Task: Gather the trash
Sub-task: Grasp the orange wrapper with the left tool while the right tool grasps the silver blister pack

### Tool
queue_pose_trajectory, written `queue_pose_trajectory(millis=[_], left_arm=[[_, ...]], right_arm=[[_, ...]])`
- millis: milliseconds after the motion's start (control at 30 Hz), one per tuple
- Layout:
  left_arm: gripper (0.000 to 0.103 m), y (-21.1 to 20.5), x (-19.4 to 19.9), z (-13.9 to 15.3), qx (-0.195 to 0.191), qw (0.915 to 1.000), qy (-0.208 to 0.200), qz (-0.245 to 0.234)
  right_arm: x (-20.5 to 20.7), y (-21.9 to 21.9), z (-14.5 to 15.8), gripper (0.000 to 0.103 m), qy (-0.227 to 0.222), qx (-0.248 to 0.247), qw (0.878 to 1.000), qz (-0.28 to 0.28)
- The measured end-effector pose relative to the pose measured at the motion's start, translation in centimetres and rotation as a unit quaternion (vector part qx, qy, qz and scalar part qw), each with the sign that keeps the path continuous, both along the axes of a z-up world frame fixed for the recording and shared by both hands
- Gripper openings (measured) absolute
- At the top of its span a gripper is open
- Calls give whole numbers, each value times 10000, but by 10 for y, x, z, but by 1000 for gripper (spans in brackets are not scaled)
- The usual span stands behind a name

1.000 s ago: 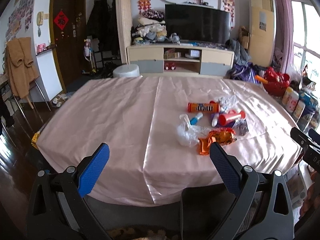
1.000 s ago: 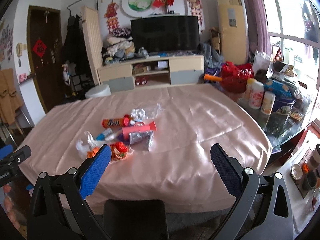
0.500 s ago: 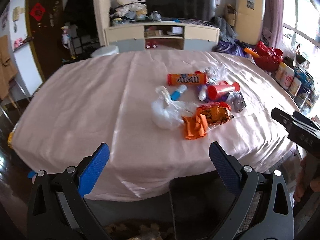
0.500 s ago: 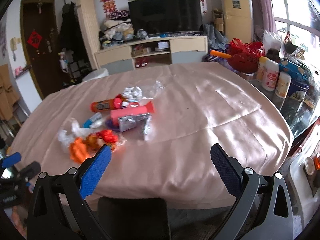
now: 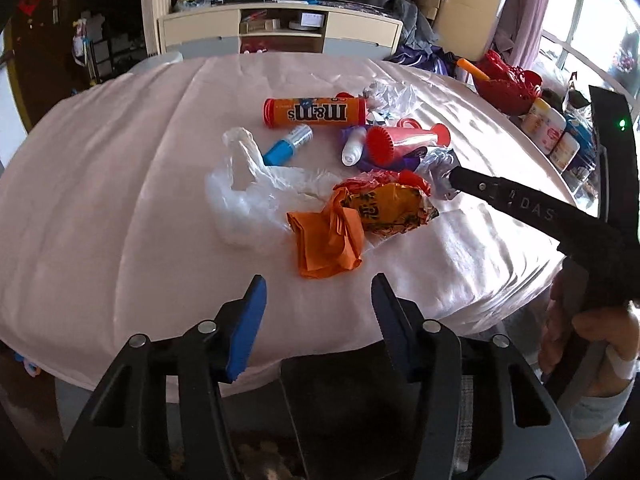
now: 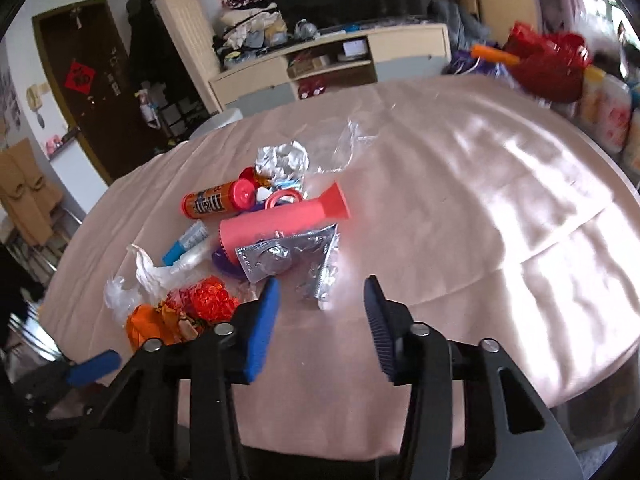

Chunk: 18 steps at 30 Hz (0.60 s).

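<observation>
A pile of trash lies on the pink tablecloth [image 5: 100, 184]. It holds an orange m&m's tube [image 5: 314, 112], a crumpled orange wrapper [image 5: 326, 240], a clear plastic bag [image 5: 248, 196], a red tube [image 5: 404, 142] and silver blister packs [image 6: 288, 256]. My left gripper [image 5: 318, 314] is open and empty, just short of the orange wrapper. My right gripper [image 6: 320, 312] is open and empty, right in front of the blister packs. The right gripper's arm also shows in the left wrist view [image 5: 520, 204].
A small blue-capped bottle [image 5: 288, 144] and crumpled foil [image 6: 282, 158] lie in the pile. Jars [image 5: 554, 136] and a red basket [image 5: 506, 84] stand past the table's right edge. A TV cabinet [image 5: 280, 34] stands behind the table.
Both grippers have moved forward and down to the trash pile and their jaws have narrowed. The right gripper now reaches into the left wrist view.
</observation>
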State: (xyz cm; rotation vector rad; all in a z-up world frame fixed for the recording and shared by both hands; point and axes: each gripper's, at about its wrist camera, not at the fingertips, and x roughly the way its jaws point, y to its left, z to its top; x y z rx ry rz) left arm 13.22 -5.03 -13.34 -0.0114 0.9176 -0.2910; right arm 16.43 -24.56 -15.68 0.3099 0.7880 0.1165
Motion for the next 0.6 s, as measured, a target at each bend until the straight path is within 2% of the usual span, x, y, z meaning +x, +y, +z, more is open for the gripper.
queue_pose_trajectory(millis=[300,467,533,600], left_arm=[[49,-6,15,-1,-241,9996,106,-33],[26,-11,22,-7,-344,9990,252,-95],[25,-11,23,-7,-339,9991,225,-85],[19,-9,22,-7,-369,9991,205,-66]], right_arm=[[12,0,-6,43,80,108,9999,-1],[17,2,-9,26,114,17,9999,-16],[14,3,-9,25,89,-29,10000,-20],[11,2,-7,25,43,-69,10000,-56]])
